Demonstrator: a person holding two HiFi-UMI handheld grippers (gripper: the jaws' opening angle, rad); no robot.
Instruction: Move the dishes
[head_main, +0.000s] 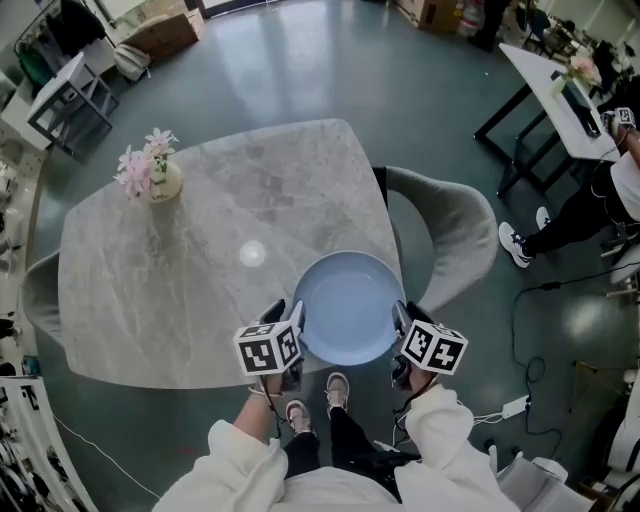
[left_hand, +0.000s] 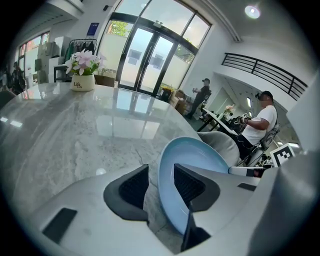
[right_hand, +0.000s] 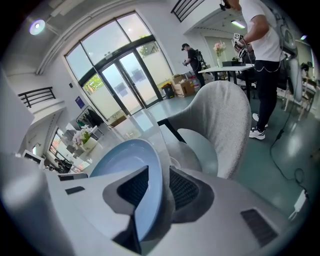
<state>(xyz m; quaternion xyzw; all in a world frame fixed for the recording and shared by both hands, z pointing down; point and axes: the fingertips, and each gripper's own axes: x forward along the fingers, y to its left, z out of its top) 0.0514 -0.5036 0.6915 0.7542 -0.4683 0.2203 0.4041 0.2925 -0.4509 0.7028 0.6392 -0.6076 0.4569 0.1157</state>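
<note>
Two-handed hold on a plate (head_main: 345, 305) at the near edge of the worktop (head_main: 200, 280), close to its right corner and partly overhanging the edge beside a grey chair (head_main: 450, 230).

The left hand-held gripper (head_main: 292, 322) takes the plate's left rim and the right hand-held gripper (head_main: 402, 320) takes the rim directly opposite. In the left gripper view the jaws straddle the rim. One pad lies against the plate's inner face, and a strip of worktop shows between the other pad and the plate, so this grip is not yet closed. In the right gripper view the jaws are pinched on the rim, one pad on the upper face and one beneath. Whether the plate rests on the worktop or is already raised cannot be told.

The plate looks like glazed ceramic, so it is probably rigid, moderately heavy, smooth enough to slip and likely to break if dropped. The thin rim is the only part that can be gripped. Opposed holds at matching points keep it level, and uneven pressure would tilt it. A vase of flowers (head_main: 155, 175) stands well apart, near the far left corner.
</note>
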